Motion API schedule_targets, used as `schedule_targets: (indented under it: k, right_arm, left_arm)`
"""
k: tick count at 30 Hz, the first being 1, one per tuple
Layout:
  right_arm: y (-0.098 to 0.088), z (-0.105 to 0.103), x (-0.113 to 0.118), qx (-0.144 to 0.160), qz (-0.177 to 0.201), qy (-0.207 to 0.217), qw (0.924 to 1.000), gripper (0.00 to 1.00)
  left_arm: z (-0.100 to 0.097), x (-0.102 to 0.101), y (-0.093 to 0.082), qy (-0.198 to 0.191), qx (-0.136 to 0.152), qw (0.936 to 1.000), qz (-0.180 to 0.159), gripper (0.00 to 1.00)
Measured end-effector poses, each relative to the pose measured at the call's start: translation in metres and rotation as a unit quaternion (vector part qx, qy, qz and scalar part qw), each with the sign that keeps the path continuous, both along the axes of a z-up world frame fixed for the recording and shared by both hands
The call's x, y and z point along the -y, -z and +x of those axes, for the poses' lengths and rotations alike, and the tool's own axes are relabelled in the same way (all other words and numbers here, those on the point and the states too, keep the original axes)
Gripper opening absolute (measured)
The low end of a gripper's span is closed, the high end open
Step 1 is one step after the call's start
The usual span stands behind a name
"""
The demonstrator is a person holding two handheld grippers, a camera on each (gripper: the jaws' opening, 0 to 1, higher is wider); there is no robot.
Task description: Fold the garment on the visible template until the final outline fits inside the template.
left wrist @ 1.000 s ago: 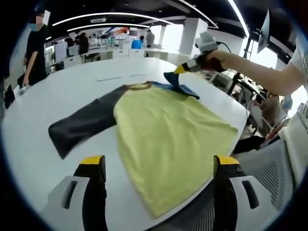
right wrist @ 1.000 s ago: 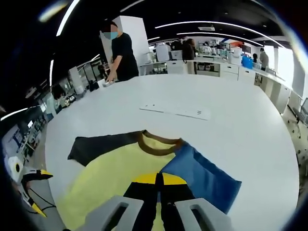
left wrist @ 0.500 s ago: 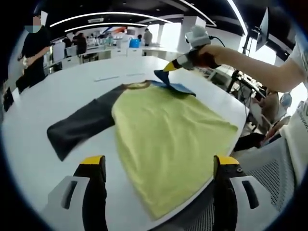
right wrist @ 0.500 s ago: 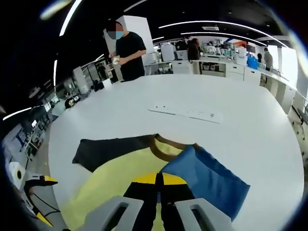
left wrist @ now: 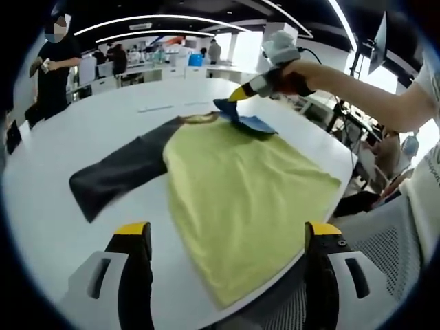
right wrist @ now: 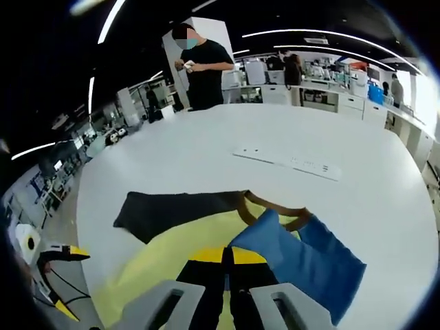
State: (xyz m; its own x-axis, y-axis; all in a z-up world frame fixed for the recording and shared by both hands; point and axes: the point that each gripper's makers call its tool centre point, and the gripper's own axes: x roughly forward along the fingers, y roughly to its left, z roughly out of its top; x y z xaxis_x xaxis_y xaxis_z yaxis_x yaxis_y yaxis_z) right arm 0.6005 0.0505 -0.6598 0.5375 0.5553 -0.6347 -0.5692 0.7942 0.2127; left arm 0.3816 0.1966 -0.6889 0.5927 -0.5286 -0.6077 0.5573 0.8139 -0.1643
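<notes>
Across the middle of the left gripper view a white table (left wrist: 103, 130) fills the frame, with the shirt (left wrist: 240, 185) spread flat on it, its yellow body reaching toward the lower right edge. The dark sleeve (left wrist: 117, 172) lies flat at centre left. The blue sleeve (left wrist: 244, 118), upper centre, is lifted and folded over toward the collar, clamped in the right gripper (left wrist: 237, 95), whose jaws are pressed together on it. The left gripper (left wrist: 227, 237) hangs at the bottom with its jaws wide apart, holding nothing. In the right gripper view a pale strip (right wrist: 289, 161) lies beyond the collar, and a person in black (right wrist: 206, 65) stands at the upper left.
</notes>
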Motion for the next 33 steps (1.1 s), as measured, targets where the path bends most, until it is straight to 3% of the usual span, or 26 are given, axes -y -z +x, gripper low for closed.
schedule_targets:
  k: [5, 19, 29, 33]
  right_arm:
    - [-0.002, -0.004, -0.010, 0.001, 0.003, -0.018, 0.9998, 0.00]
    - [0.002, -0.027, -0.028, -0.005, 0.005, -0.064, 0.9979, 0.00]
    - [0.014, -0.036, -0.039, -0.008, 0.019, -0.066, 0.9976, 0.00]
    - [0.019, -0.034, -0.040, 0.006, 0.014, -0.056, 0.9983, 0.00]
  left_arm:
    - [0.004, 0.003, -0.005, 0.002, 0.011, 0.9999, -0.006, 0.89]
    - [0.001, -0.001, 0.000, -0.003, 0.005, 1.0000, -0.003, 0.89]
    - [-0.001, 0.000, 0.001, -0.004, 0.002, 1.0000, -0.009, 0.89]
    - [-0.001, -0.003, 0.002, -0.007, 0.000, 0.9999, -0.008, 0.88]
